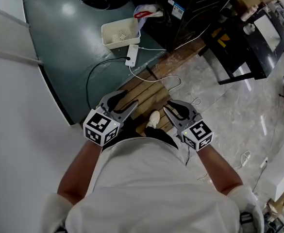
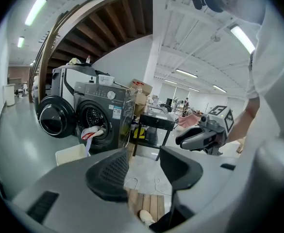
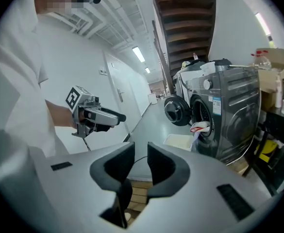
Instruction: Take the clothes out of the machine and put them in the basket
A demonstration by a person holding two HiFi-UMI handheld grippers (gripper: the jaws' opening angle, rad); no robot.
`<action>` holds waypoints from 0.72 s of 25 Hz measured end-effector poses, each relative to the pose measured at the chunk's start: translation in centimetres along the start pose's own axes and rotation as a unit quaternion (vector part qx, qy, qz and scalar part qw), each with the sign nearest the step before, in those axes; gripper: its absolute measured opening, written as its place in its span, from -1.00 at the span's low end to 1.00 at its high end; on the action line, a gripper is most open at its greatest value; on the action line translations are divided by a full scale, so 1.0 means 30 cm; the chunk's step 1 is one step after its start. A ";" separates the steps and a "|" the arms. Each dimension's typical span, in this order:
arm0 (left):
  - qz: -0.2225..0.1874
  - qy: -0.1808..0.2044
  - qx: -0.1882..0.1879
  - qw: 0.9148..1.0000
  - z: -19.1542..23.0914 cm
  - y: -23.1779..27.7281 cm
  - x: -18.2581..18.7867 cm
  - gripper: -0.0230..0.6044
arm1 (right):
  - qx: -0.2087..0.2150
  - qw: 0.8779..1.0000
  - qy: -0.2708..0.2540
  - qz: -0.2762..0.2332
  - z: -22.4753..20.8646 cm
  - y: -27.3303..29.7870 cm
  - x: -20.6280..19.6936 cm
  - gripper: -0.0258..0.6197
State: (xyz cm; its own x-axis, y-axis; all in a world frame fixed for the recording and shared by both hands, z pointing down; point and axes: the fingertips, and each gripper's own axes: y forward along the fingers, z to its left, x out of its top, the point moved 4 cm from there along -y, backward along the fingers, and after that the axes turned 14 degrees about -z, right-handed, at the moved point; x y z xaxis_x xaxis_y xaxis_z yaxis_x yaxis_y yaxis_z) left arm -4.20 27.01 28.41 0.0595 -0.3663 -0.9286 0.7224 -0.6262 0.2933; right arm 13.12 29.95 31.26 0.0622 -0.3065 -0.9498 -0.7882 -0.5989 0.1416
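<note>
The dark front-loading washing machine (image 2: 105,113) stands across the floor with its round door (image 2: 51,119) swung open. Red and white clothes (image 2: 90,133) hang out of its drum opening, also seen as clothes (image 1: 146,12) and clothes (image 3: 200,127). A white plastic basket (image 1: 121,33) sits on the floor right in front of the machine. My left gripper (image 1: 127,102) is open and empty, held well short of the machine. My right gripper (image 1: 174,108) sits beside it, its jaws a narrow gap apart with nothing between them.
A wooden pallet (image 1: 149,93) lies under my grippers, with a white power strip (image 1: 131,56) and trailing cables on the floor. A black metal table (image 2: 154,125) stands right of the machine. A white wall (image 1: 15,130) runs along the left.
</note>
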 end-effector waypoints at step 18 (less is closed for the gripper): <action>-0.011 0.016 -0.035 0.999 0.282 0.474 0.156 -0.33 | -0.048 0.999 0.024 -0.004 -0.265 0.114 0.025 -0.67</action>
State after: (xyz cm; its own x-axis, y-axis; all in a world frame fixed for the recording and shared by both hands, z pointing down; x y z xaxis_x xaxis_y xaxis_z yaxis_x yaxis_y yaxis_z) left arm 0.51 10.57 30.17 0.0634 -0.3306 -0.9417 0.7705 -0.5834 0.2567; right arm 15.34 21.79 33.24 0.0989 -0.3350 -0.9370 -0.7253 -0.6689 0.1626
